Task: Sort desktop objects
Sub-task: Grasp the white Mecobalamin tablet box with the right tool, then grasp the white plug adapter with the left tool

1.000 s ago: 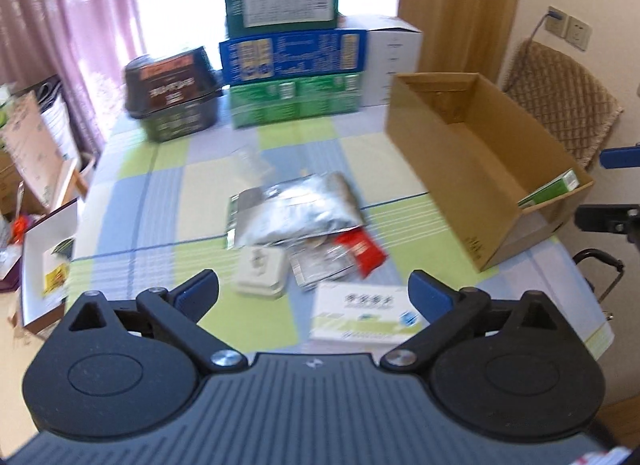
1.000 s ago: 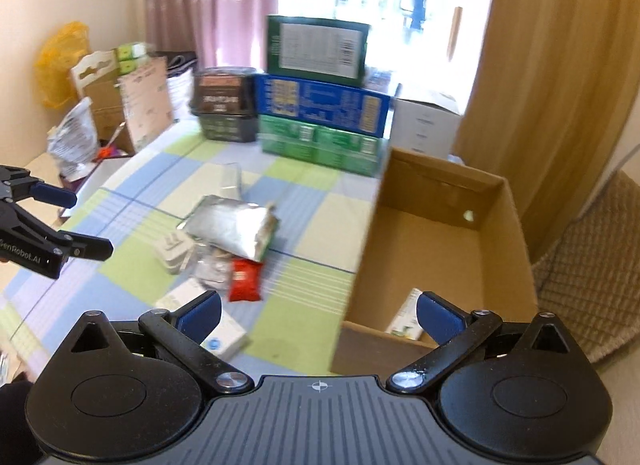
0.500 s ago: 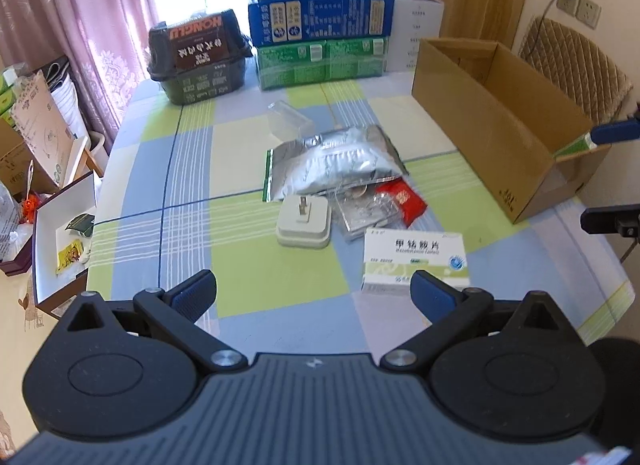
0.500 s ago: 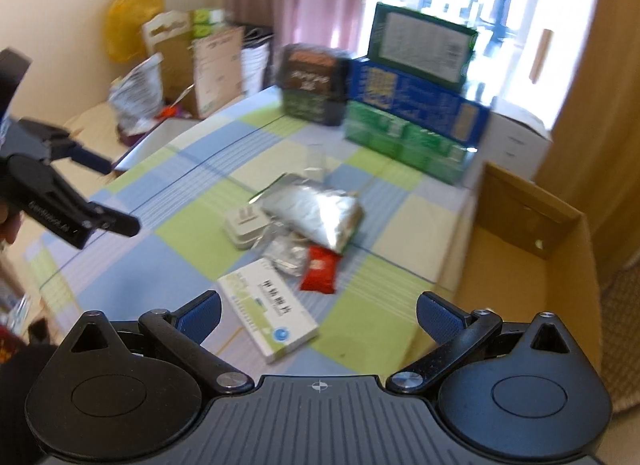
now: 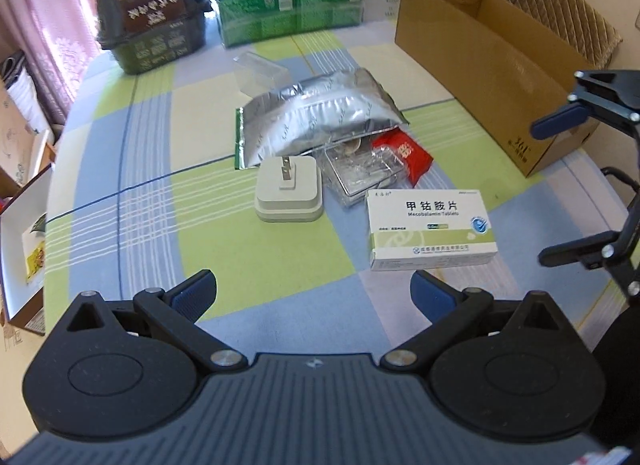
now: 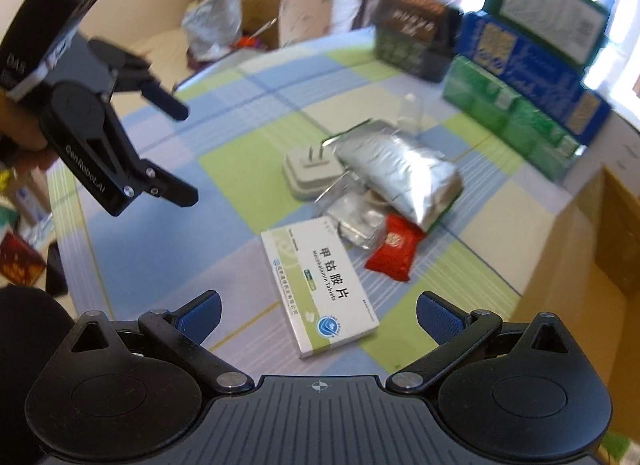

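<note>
both grippers, left gripper (image 5: 313,289) and right gripper (image 6: 318,311), hung released; medicine box (image 5: 431,228), plug adapter (image 5: 289,195), foil pouch (image 5: 320,115) (and red packet (image 5: 404,153)) lay unsorted outside the cardboard box (image 5: 492,61)

Crinkled, glossy silver foil pouch (image 5: 320,113); smooth matt white plastic plug adapter (image 5: 289,189); clear glossy plastic tray (image 5: 362,169); shiny red foil sachet (image 6: 394,252); smooth white-and-green paperboard tablet box (image 5: 432,227); matt brown corrugated cardboard box (image 5: 492,61); checked woven tablecloth (image 5: 152,193).

Home: curtains (image 5: 36,13), checked tablecloth (image 5: 152,185)

Clear tray (image 5: 362,169) partly under foil pouch (image 5: 316,117)
</note>
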A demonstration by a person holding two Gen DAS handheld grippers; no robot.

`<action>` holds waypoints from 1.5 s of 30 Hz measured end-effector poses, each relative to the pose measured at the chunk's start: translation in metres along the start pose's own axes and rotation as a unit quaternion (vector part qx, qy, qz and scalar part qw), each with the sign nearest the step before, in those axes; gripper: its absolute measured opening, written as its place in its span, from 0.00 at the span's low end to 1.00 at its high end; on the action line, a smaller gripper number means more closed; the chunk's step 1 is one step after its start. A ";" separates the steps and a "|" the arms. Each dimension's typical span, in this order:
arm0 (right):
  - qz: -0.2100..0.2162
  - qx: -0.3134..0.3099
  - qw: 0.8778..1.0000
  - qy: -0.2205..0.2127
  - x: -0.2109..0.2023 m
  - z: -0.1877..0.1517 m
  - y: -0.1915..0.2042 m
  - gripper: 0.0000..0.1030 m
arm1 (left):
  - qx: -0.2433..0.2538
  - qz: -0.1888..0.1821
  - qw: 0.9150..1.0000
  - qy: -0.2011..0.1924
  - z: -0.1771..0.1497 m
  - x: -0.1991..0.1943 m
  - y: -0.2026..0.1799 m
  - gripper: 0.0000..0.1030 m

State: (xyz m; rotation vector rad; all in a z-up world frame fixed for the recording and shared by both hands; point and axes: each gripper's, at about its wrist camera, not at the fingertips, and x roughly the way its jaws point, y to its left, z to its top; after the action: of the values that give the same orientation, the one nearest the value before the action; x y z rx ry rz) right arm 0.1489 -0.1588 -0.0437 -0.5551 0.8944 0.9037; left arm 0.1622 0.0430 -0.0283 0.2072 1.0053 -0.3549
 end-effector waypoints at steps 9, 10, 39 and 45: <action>0.026 -0.049 0.997 0.052 0.058 0.009 -0.014 0.98 | 0.039 -0.023 0.999 0.017 0.014 0.042 0.010 0.98; 0.028 -0.052 0.997 0.057 0.063 0.010 -0.015 0.98 | 0.044 -0.026 0.999 0.019 0.015 0.045 0.011 0.99; 0.031 -0.036 0.991 0.129 0.102 0.004 -0.038 0.70 | 0.052 -0.036 0.998 0.013 0.041 0.105 0.025 0.91; 0.016 -0.007 0.991 0.135 0.098 -0.001 -0.049 0.70 | 0.056 -0.035 0.998 0.010 0.052 0.116 0.025 0.79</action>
State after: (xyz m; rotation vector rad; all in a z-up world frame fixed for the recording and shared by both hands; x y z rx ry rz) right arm 0.2213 -0.1426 -0.1249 -0.6891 1.1445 0.8765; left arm 0.2689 0.0265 -0.1003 0.2780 1.0153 -0.4742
